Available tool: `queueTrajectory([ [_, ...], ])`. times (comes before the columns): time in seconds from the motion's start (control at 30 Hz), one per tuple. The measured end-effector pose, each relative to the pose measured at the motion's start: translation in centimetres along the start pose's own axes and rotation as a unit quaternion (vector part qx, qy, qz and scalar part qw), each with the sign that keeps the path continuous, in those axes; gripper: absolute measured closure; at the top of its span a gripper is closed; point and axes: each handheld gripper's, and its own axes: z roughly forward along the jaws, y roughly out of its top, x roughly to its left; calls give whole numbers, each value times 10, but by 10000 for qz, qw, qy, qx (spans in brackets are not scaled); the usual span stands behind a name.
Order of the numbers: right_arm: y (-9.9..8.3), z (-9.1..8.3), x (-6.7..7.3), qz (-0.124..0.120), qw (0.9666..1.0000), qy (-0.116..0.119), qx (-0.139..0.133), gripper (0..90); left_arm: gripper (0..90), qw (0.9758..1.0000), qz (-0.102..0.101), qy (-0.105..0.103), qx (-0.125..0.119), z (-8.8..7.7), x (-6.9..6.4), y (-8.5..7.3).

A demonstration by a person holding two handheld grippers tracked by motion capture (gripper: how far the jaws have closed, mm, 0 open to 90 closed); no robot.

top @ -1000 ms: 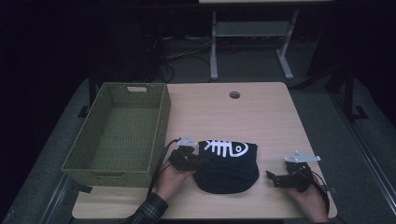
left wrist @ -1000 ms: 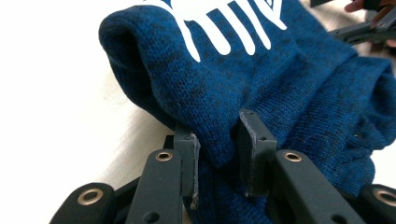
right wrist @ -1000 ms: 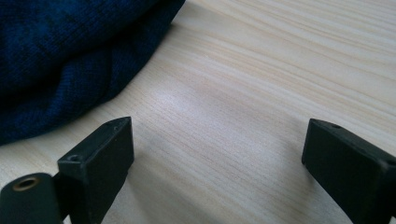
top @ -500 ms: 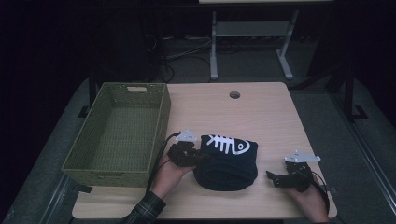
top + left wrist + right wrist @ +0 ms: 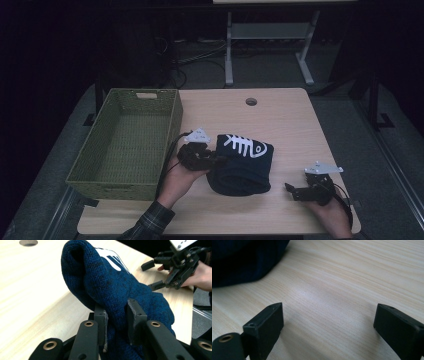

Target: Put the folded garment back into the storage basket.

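A dark blue knitted garment (image 5: 243,166) with a white fish-skeleton print lies on the wooden table (image 5: 280,117), its left edge lifted. My left gripper (image 5: 216,161) is shut on a fold of that blue knit (image 5: 110,287), which bulges up between the two pads (image 5: 102,321). My right gripper (image 5: 291,192) rests low on the table at the front right, with its jaws wide apart over bare wood (image 5: 329,312) and nothing between them. The garment's dark edge (image 5: 244,262) lies to its upper left in the right gripper view. The right gripper (image 5: 155,275) also appears far off in the left gripper view.
A green woven basket (image 5: 127,142) stands empty along the table's left side, just left of my left hand. A round cable hole (image 5: 251,101) sits near the far edge. Metal stand legs (image 5: 270,45) and cables lie on the dark floor beyond.
My left gripper has risen with the garment's left edge pinched in it, bunching the knit upward. The right gripper has stayed put.
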Motion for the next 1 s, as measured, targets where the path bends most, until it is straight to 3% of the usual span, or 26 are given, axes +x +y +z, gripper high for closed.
queueTrajectory([
  [0.23, 0, 0, 0, 9, 10000, -1, 0, 87, 730, 9999, 129, -35, -27, -9, 0, 9],
  [0.53, 0, 0, 0, 7, 10000, -2, -1, 87, 730, 9999, 152, -12, -74, -22, 3, 17],
  [1.0, 0, 0, 0, 13, 10000, 7, 4, 87, 730, 9995, 116, 167, -248, -59, 16, 23],
])
